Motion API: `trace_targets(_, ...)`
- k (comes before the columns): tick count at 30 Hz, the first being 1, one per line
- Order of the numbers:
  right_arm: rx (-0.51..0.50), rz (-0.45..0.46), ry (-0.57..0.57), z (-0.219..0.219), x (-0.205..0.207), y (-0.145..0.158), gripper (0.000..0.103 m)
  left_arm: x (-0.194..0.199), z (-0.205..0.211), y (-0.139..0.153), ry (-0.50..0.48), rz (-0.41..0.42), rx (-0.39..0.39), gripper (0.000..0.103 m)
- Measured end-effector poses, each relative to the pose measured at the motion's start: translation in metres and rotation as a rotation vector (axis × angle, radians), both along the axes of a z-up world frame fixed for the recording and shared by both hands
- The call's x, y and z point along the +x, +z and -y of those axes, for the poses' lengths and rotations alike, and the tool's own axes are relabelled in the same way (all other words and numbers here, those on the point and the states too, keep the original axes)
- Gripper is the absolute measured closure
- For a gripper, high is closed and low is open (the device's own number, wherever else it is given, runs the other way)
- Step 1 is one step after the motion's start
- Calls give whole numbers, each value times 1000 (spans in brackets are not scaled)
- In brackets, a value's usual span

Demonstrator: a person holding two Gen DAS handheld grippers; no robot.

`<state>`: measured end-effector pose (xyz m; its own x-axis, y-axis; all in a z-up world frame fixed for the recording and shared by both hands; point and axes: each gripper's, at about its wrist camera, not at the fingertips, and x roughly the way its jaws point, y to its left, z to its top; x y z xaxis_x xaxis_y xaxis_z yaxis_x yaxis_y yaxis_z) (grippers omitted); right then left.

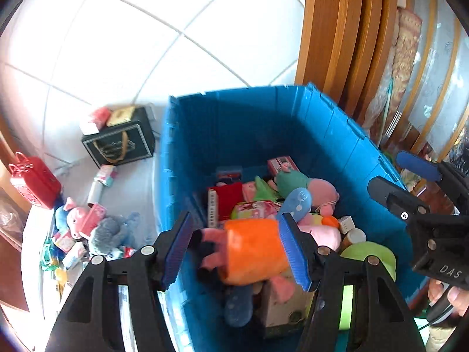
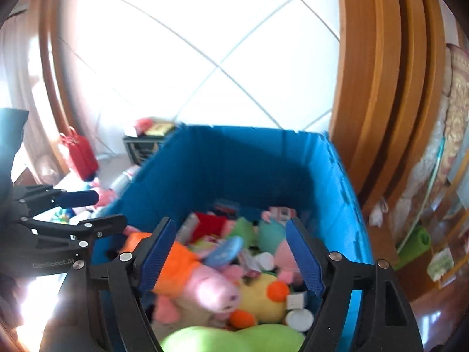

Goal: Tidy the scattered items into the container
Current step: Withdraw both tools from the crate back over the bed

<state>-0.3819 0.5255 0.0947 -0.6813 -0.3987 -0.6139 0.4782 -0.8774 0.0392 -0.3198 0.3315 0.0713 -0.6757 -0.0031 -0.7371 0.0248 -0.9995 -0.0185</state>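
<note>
Standing on the tiled floor (image 1: 123, 44): blue bin (image 1: 234, 123), half full of toys. Left tool (image 1: 234, 249) pinching an orange-and-pink plush pig (image 1: 252, 249) over it. Right tool (image 2: 231, 258) spread, empty, above the bin.

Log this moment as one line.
left gripper: shut on orange-dressed pink plush, over blue bin | right gripper: open, empty, over bin | scattered toys: still on floor

An orange-clad pink plush toy (image 1: 249, 249) is seen between the jaws of the left gripper (image 1: 236, 249), touched by the right pad, above a blue container (image 1: 234, 123) filled with toys, while boxes and plush toys (image 1: 96, 228) are left scattered on the floor (image 1: 132, 44) beside it.
</note>
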Motion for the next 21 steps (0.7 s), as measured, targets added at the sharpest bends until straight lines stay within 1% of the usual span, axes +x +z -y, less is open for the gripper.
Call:
trace_targets(2, -10, -11, 29, 21, 23, 7, 25, 30, 21, 7, 16, -51, -1, 43)
trace_targets(5, -36, -29, 94, 57, 63, 13, 24, 76, 64, 5, 37, -101, 20, 43)
trace_targets(8, -59, -73, 154, 102, 107, 22, 22, 121, 118, 2, 86, -137, 23, 43)
trace_targets(11, -89, -97, 210, 153, 144, 19, 22, 161, 176, -6, 153, -156, -3, 39)
trace_targets(13, -110, -87, 238, 188, 163, 10, 22, 185, 218, -14, 207, -156, -22, 37)
trace_targets(16, -130, -46, 268, 239, 182, -12, 22, 213, 278, -31, 280, -136, -48, 37)
trace_targets(19, -129, 7, 283, 282, 195, -41, 22, 234, 329, -54, 354, -101, -63, 37)
trace_targets(21, -119, 58, 287, 304, 197, -64, 22, 244, 359, -71, 397, -68, -52, 37)
